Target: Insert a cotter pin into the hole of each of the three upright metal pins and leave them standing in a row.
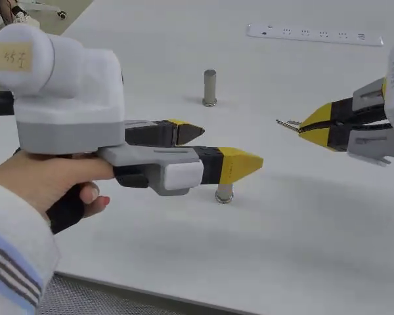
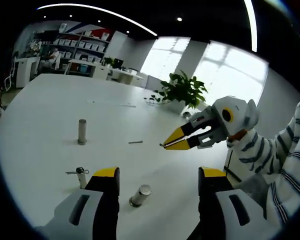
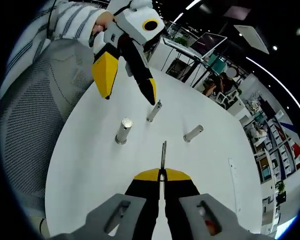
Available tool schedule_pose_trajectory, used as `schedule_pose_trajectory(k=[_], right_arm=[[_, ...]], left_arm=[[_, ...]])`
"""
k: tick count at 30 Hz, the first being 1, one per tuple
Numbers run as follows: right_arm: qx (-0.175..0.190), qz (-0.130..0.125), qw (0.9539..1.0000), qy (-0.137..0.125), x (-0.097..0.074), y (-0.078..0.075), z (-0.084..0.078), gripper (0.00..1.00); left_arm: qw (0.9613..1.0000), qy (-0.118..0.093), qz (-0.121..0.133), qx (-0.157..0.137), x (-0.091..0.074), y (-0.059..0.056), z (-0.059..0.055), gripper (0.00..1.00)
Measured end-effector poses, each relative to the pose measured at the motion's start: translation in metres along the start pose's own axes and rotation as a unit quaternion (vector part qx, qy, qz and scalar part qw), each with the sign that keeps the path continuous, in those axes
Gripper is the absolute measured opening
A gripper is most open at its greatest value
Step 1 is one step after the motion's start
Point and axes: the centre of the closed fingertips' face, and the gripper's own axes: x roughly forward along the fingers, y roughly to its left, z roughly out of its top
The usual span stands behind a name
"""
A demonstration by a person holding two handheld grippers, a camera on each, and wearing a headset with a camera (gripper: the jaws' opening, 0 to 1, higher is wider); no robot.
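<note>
Three upright metal pins stand on the white table (image 1: 302, 216). One bare pin (image 1: 210, 87) is at the back, and a second (image 1: 224, 193) shows just below my left gripper (image 1: 223, 146), which is open and holds nothing. In the left gripper view, the third pin (image 2: 80, 176), by the left jaw, has a cotter pin through its top; the nearer bare pin (image 2: 140, 195) lies between the jaws. My right gripper (image 1: 302, 128) hovers to the right, shut on a cotter pin (image 1: 287, 123). The right gripper view shows that cotter pin (image 3: 163, 150) pointing toward the pins (image 3: 123, 130).
A white power strip (image 1: 315, 33) lies at the table's far side. A loose cotter pin (image 2: 135, 142) rests on the table beyond the pins. The table's near edge (image 1: 151, 292) runs below my left hand. Shelves and a potted plant (image 2: 182, 90) stand far off.
</note>
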Motion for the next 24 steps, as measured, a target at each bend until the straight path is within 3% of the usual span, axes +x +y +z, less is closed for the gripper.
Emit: schedule_pose_trajectory(k=[9, 12, 24], right_arm=[[-0.028, -0.015, 0.9992, -0.023, -0.002, 0.012, 0.030, 0.00], [-0.033, -0.013, 0.9990, -0.029, 0.000, 0.017, 0.039, 0.00], [-0.054, -0.012, 0.9977, -0.041, 0.000, 0.022, 0.056, 0.00]], left_arm=[[0.9997, -0.002, -0.023, -0.003, 0.008, -0.008, 0.005, 0.50], [0.9997, 0.006, -0.021, 0.009, 0.010, -0.009, 0.004, 0.48], [0.9995, 0.003, -0.030, -0.010, 0.012, -0.011, 0.006, 0.34]])
